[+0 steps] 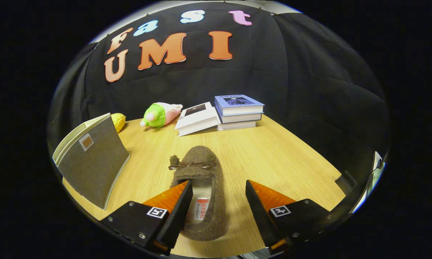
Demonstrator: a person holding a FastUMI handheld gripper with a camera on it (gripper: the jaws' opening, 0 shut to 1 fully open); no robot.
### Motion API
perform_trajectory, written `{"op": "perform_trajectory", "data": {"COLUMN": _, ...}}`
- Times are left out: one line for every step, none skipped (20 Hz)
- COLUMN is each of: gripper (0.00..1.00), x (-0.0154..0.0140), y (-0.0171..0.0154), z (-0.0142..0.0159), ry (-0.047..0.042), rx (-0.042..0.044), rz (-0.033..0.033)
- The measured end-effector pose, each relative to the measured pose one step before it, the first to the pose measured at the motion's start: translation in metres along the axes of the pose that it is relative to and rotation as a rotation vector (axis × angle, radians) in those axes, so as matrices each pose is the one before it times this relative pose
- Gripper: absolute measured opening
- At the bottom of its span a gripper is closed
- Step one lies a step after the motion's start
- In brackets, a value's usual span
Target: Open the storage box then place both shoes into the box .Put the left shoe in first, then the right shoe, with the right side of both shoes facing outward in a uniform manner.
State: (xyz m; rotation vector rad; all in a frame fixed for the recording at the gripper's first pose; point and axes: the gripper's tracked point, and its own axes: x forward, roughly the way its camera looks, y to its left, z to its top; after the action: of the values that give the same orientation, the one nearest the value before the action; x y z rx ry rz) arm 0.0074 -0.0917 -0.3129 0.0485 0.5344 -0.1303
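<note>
A brown fuzzy shoe (201, 180) with a small bow lies on the wooden table (273, 158), toe pointing away, its heel end between my fingers. My gripper (219, 187) is open; the left finger sits over the shoe's left rim, the right finger stands clear of it to the right. The grey fabric storage box (93, 162) stands to the left of the shoe, its lid side facing me and tilted; I cannot tell whether it is open.
Beyond the shoe, a stack of books (237, 111) with a white book (196, 118) leaning against it. A green and pink plush toy (160, 114) and a yellow object (118, 121) lie behind the box. The table edge runs on the right.
</note>
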Motion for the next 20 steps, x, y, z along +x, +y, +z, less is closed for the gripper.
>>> {"op": "perform_trajectory", "data": {"gripper": 0.82, "x": 0.00318, "y": 0.00171, "z": -0.00218, "ry": 0.01155, "rx": -0.01243, "rz": 0.00031}}
{"op": "perform_trajectory", "data": {"gripper": 0.79, "x": 0.00315, "y": 0.00271, "z": -0.00147, "ry": 0.01863, "rx": -0.00921, "rz": 0.007}}
{"op": "perform_trajectory", "data": {"gripper": 0.73, "x": 0.00233, "y": 0.00257, "z": -0.00226, "ry": 0.014, "rx": 0.00247, "rz": 0.00319}}
{"op": "perform_trajectory", "data": {"gripper": 0.68, "x": 0.00337, "y": 0.0013, "z": -0.00072, "ry": 0.01418, "rx": 0.0125, "rz": -0.00086}}
{"op": "perform_trajectory", "data": {"gripper": 0.62, "x": 0.00388, "y": 0.00088, "z": -0.00266, "ry": 0.02021, "rx": 0.01989, "rz": 0.00051}}
{"op": "perform_trajectory", "data": {"gripper": 0.59, "x": 0.00217, "y": 0.00415, "z": -0.00348, "ry": 0.01847, "rx": 0.0259, "rz": 0.01073}}
{"op": "perform_trajectory", "data": {"gripper": 0.5, "x": 0.00091, "y": 0.00371, "z": -0.00306, "ry": 0.01519, "rx": 0.02361, "rz": 0.00388}}
{"op": "perform_trajectory", "data": {"gripper": 0.38, "x": 0.00193, "y": -0.0052, "z": 0.00153, "ry": -0.00431, "rx": 0.00912, "rz": -0.03518}}
{"op": "perform_trajectory", "data": {"gripper": 0.26, "x": 0.00243, "y": -0.00616, "z": 0.00184, "ry": -0.00693, "rx": 0.01727, "rz": -0.03111}}
{"op": "perform_trajectory", "data": {"gripper": 0.16, "x": 0.00137, "y": -0.00044, "z": 0.00153, "ry": 0.00228, "rx": 0.03286, "rz": -0.00407}}
{"op": "perform_trajectory", "data": {"gripper": 0.06, "x": -0.0025, "y": 0.00306, "z": -0.00072, "ry": 0.00396, "rx": 0.03863, "rz": 0.00613}}
{"op": "perform_trajectory", "data": {"gripper": 0.05, "x": 0.00068, "y": 0.00028, "z": -0.00149, "ry": 0.00373, "rx": 0.02493, "rz": 0.00134}}
{"op": "perform_trajectory", "data": {"gripper": 0.04, "x": -0.00122, "y": -0.00116, "z": -0.00121, "ry": 0.00132, "rx": 0.02731, "rz": 0.00176}}
{"op": "perform_trajectory", "data": {"gripper": 0.04, "x": -0.00243, "y": 0.00098, "z": 0.00032, "ry": 0.00286, "rx": 0.01122, "rz": 0.00396}}
{"op": "perform_trajectory", "data": {"gripper": 0.04, "x": -0.0021, "y": 0.00111, "z": 0.0, "ry": -0.00437, "rx": -0.00124, "rz": 0.0}}
{"op": "perform_trajectory", "data": {"gripper": 0.03, "x": -0.00358, "y": 0.0005, "z": 0.00311, "ry": -0.00876, "rx": -0.00086, "rz": -0.00205}}
{"op": "perform_trajectory", "data": {"gripper": 0.03, "x": -0.00429, "y": 0.00116, "z": 0.00226, "ry": -0.00449, "rx": -0.00056, "rz": -0.00002}}
{"op": "perform_trajectory", "data": {"gripper": 0.03, "x": -0.00392, "y": 0.00349, "z": 0.00422, "ry": -0.00645, "rx": 0.00739, "rz": 0.00593}}
{"op": "perform_trajectory", "data": {"gripper": 0.03, "x": -0.0057, "y": 0.00412, "z": 0.00518, "ry": -0.01153, "rx": 0.00964, "rz": 0.00855}}
{"op": "perform_trajectory", "data": {"gripper": 0.03, "x": -0.00527, "y": 0.00539, "z": 0.00417, "ry": -0.00829, "rx": 0.00759, "rz": 0.00817}}
